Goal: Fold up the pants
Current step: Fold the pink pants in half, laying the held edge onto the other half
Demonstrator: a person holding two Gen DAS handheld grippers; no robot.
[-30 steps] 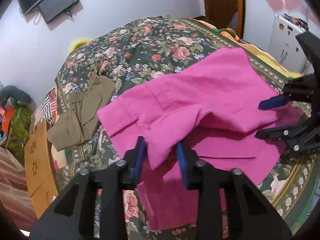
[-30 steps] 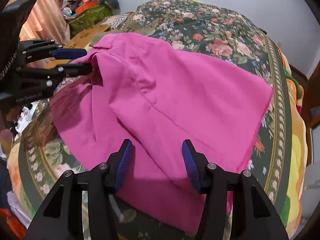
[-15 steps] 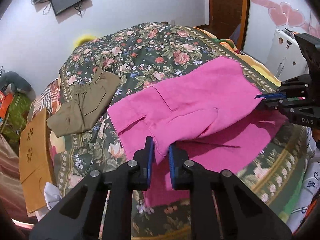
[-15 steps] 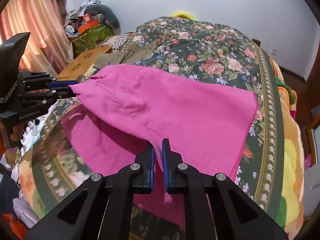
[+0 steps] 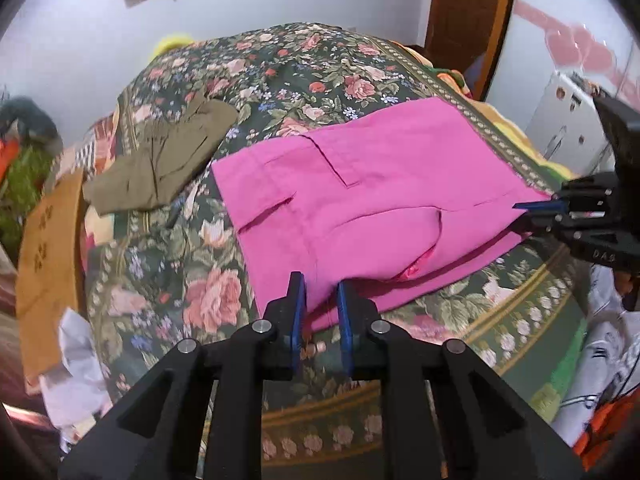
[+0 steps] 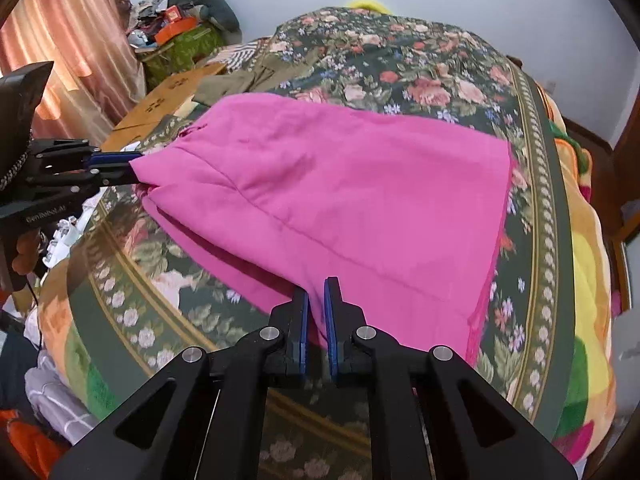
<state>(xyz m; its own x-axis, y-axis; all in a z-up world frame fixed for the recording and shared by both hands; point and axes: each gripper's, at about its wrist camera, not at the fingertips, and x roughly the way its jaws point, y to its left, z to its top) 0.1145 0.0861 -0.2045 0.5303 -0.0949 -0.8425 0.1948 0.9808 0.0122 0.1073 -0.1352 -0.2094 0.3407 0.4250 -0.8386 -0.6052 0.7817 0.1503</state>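
The pink pants [image 5: 372, 184] lie doubled over on the floral bedspread [image 5: 304, 64], near its front edge. My left gripper [image 5: 321, 292] is shut on the pants' near corner at the waistband end. My right gripper [image 6: 316, 292] is shut on the pants [image 6: 340, 192] at the opposite near corner. Each gripper shows in the other's view: the right gripper [image 5: 536, 208] at the right, the left gripper [image 6: 128, 166] at the left, both pinching pink cloth. The fabric between them is stretched fairly flat, with a pocket flap and a small bulge at the fold.
An olive-green garment [image 5: 164, 160] lies crumpled on the bed's far left. A wooden board [image 5: 48, 256] leans beside the bed. Clutter and a curtain [image 6: 60, 52] stand left of the bed. A wooden door [image 5: 468, 12] and white cabinet [image 5: 568, 120] are at the right.
Both grippers closed on the pants' near corners, then drew back and lowered. The lifted, draped top layer now lies nearly flat on the bed.
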